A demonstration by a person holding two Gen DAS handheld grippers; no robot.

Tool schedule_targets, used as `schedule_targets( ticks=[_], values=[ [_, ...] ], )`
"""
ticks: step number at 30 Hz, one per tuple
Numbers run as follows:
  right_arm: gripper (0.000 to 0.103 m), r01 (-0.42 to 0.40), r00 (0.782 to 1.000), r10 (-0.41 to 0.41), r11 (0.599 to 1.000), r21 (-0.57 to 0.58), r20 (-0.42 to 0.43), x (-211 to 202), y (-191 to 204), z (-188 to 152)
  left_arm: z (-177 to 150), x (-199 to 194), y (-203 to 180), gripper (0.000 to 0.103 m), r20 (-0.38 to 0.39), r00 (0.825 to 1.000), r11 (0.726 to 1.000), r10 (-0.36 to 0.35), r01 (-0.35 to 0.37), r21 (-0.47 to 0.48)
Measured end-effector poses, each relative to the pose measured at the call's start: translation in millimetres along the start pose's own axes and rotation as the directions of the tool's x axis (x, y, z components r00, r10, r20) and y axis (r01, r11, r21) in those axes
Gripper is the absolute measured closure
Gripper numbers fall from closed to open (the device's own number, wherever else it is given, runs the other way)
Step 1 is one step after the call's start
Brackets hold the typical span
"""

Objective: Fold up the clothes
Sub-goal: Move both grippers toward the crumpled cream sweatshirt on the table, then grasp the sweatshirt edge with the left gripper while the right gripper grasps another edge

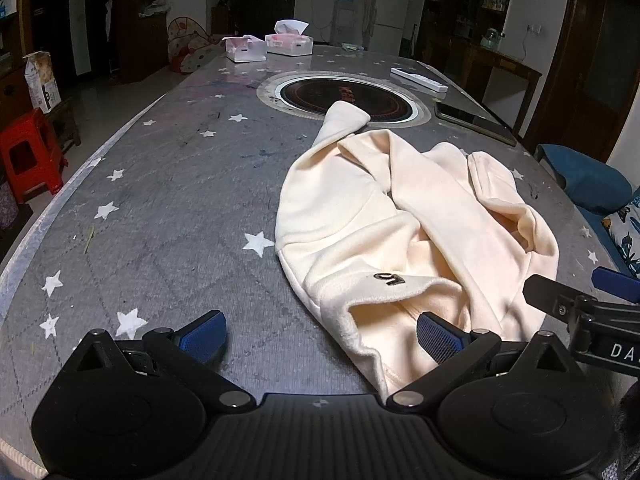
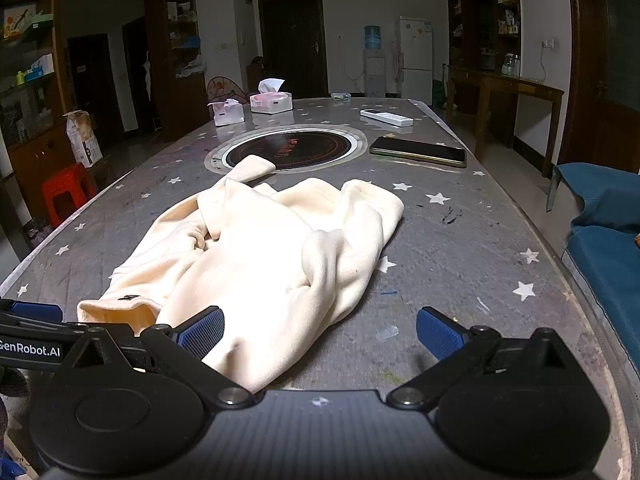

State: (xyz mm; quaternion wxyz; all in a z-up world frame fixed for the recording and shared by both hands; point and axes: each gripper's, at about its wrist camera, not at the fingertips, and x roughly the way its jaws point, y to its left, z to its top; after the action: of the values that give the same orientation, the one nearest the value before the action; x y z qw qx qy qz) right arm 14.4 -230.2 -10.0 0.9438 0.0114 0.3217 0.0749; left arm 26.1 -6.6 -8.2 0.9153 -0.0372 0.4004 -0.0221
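Note:
A cream sweatshirt (image 1: pixel 404 232) lies crumpled on the grey star-patterned table (image 1: pixel 168 208), one sleeve reaching onto the round hob. In the right wrist view the same cream sweatshirt (image 2: pixel 264 256) spreads across the middle. My left gripper (image 1: pixel 320 338) is open at the garment's near hem, its right finger over the cloth, its left finger over bare table. My right gripper (image 2: pixel 320 334) is open too, with the near hem lying between its fingers. Neither holds anything. The right gripper's tip (image 1: pixel 576 300) shows at the left wrist view's right edge.
A round black hob (image 2: pixel 290 148) is set into the table (image 2: pixel 460 248) behind the garment. A phone (image 2: pixel 418 152), a white remote (image 2: pixel 386 117) and two tissue boxes (image 2: pixel 270 102) lie farther back. A blue sofa (image 2: pixel 608 240) borders the right; a red stool (image 1: pixel 30 152) stands left.

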Motion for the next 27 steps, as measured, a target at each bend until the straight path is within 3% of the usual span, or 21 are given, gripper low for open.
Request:
schedule_targets(
  ticks=[27],
  values=[
    [0.000,-0.035,0.999,0.034,0.999,-0.015,-0.010,20,0,15,23,14,1,0.000,0.000,1.000,1.000,0.011,-0.011,0.017]
  ],
)
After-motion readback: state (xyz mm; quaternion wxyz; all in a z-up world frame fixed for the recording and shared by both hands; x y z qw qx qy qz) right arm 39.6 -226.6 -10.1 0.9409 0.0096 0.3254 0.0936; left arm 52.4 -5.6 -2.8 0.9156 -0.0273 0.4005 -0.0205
